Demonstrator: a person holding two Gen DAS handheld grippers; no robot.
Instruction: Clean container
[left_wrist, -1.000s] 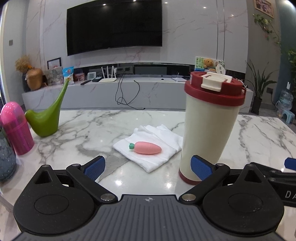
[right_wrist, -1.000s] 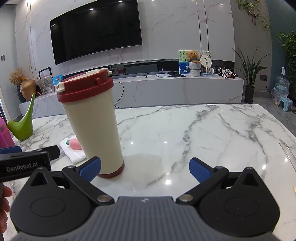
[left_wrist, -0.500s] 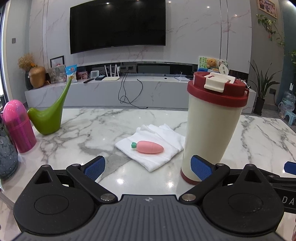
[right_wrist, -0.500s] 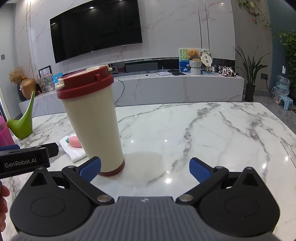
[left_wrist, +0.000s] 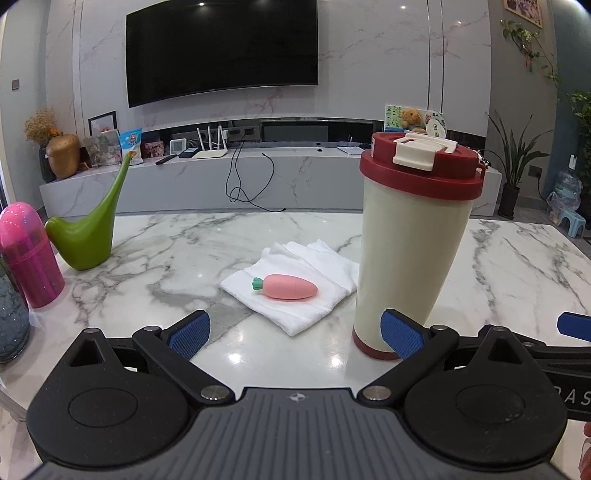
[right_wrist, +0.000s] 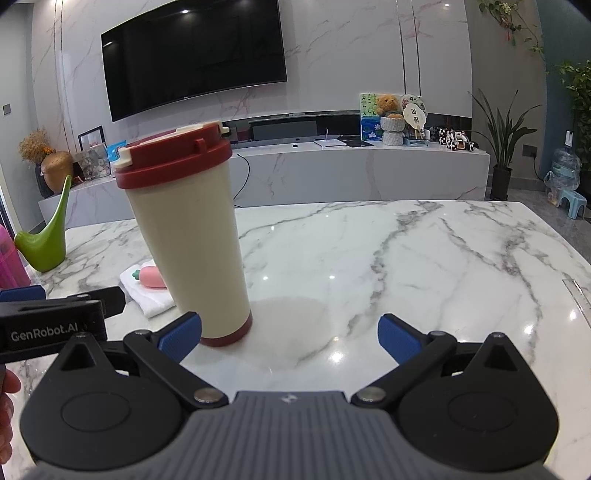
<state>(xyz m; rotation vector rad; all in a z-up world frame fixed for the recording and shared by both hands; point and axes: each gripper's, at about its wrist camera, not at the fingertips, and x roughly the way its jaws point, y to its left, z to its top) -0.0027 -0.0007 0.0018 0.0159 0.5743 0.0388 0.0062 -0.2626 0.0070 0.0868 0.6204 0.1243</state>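
One cream tumbler with a red lid (left_wrist: 413, 243) stands mid-table; right of it, bare marble (right_wrist: 424, 266); left, one folded white cloth (left_wrist: 295, 291); left gripper (left_wrist: 295, 332) and right gripper (right_wrist: 290, 334) both spread, empty

A home living room: wall-mounted television (left_wrist: 221, 51), marble table (right_wrist: 406, 258), houseplants (right_wrist: 506, 147).

My left gripper (left_wrist: 295, 332) is spread wide over bare marble table (left_wrist: 517, 266), but the upright tumbler (left_wrist: 413, 243) stands just ahead of its right finger. The folded white cloth (left_wrist: 295, 288) (a pink carrot-shaped item (left_wrist: 288, 287) lies on it) blocks the middle. Toward the left edge stand a green watering can (left_wrist: 88, 236) and a pink bottle (left_wrist: 27, 254). My right gripper (right_wrist: 290, 336) faces clear marble to the right edge.
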